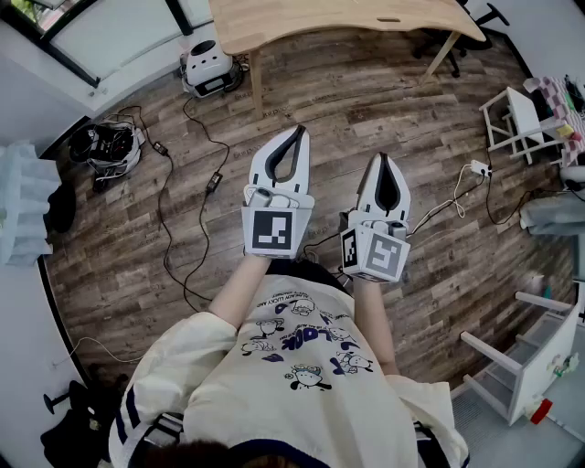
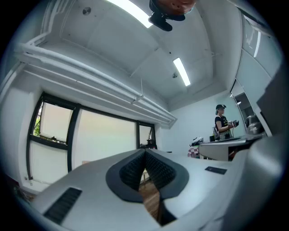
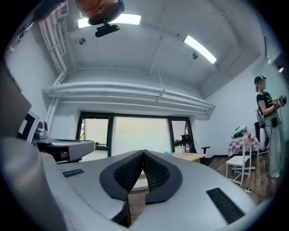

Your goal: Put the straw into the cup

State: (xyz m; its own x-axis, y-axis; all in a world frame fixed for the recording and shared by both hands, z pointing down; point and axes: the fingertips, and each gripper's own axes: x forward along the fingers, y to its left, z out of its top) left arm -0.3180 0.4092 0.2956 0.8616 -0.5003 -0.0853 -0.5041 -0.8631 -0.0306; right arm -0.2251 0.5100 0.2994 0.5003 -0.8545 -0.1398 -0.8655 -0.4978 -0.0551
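Note:
No straw and no cup show in any view. In the head view my left gripper (image 1: 299,130) and my right gripper (image 1: 381,157) are held side by side in front of the person's body, over the wooden floor, pointing away. Both are shut, tips meeting, with nothing between them. The left gripper view shows its jaws (image 2: 145,151) closed and aimed up at the windows and ceiling. My right gripper (image 3: 143,153) is likewise closed in its own view, facing the window wall.
A wooden table (image 1: 338,20) stands ahead. Cables (image 1: 196,196) and a small machine (image 1: 208,67) lie on the floor at the left. White stools (image 1: 517,119) and a white rack (image 1: 539,352) stand at the right. Another person (image 3: 268,131) stands far right.

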